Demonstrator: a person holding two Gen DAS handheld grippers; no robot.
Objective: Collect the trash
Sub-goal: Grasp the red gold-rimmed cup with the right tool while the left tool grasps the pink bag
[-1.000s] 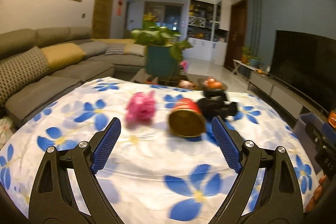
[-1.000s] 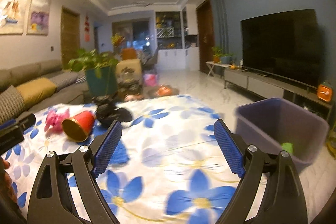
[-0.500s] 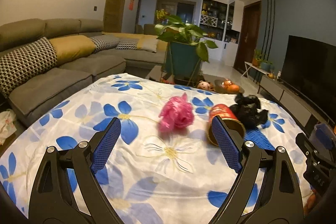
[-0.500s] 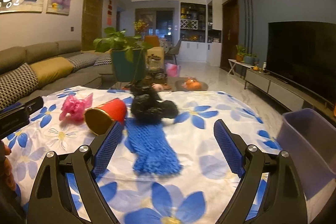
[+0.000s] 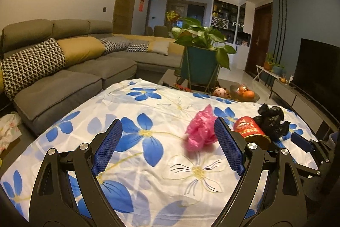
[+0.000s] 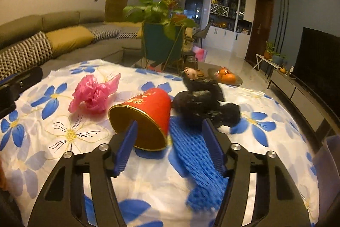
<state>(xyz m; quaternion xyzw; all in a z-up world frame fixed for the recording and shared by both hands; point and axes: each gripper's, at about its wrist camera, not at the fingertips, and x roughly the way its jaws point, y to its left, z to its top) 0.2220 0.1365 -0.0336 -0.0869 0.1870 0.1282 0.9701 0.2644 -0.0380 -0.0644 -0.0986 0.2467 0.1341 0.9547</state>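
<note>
On the flowered tablecloth (image 6: pixel 63 142) a red paper cup (image 6: pixel 146 110) lies on its side, gold mouth towards me. A blue foam net (image 6: pixel 195 161) lies to its right, a crumpled black bag (image 6: pixel 204 103) behind it, and a crumpled pink bag (image 6: pixel 93 93) to the left. My right gripper (image 6: pixel 170 128) is closing just above the cloth. The cup's lower rim and the net's far end sit between its pads, and neither is pressed. My left gripper (image 5: pixel 167 131) hangs open and empty, with the pink bag (image 5: pixel 199 133) just inside its right finger. The cup (image 5: pixel 250 131) is partly hidden there.
A purple bin (image 6: pixel 327 165) shows at the table's right edge. Behind the table stand a potted plant (image 5: pixel 199 63) and a low table with a fruit plate (image 6: pixel 225 78). A grey sofa (image 5: pixel 63 82) runs along the left, and a TV (image 5: pixel 318 69) fills the right wall.
My right gripper swung left from the bin to the cup and foam net, and its jaws narrowed. My left gripper shifted left, so the pink bag and cup now sit at its right.
</note>
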